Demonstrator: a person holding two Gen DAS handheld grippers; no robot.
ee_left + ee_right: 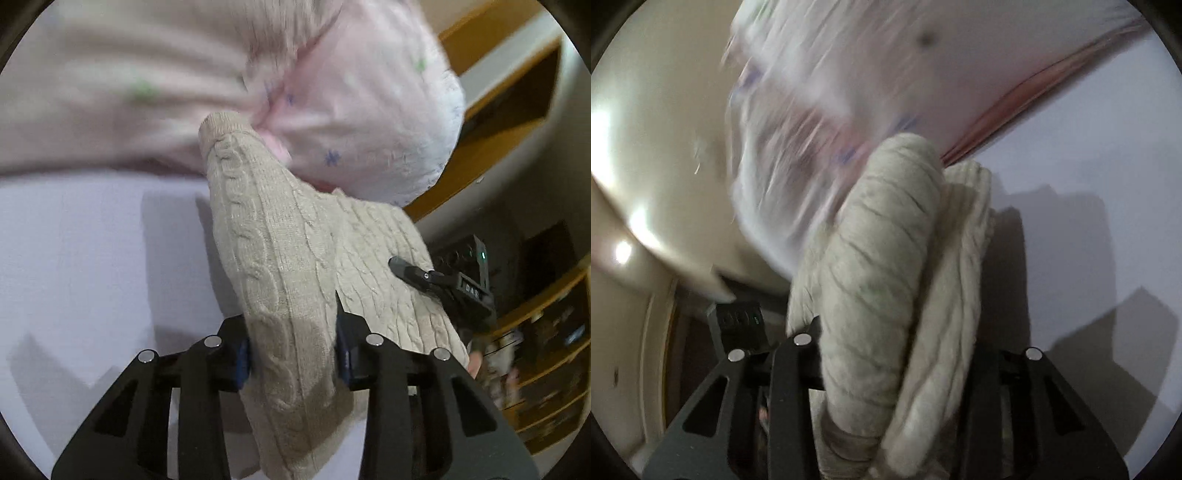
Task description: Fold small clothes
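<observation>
While both tongs, left (293, 354) and right (886, 369), pinch it, the cable-knit beige sweater (280, 258) bunches thickly.

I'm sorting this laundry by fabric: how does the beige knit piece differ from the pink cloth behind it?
The beige knit piece is thick and cable-patterned; the pink cloth looks thin and smooth. The knit is plain beige; the pink cloth carries small blue and green prints. The left claw and right claw both clamp the knit, while neither grips the pink cloth. Both are soft garments over the same pale surface.
</observation>
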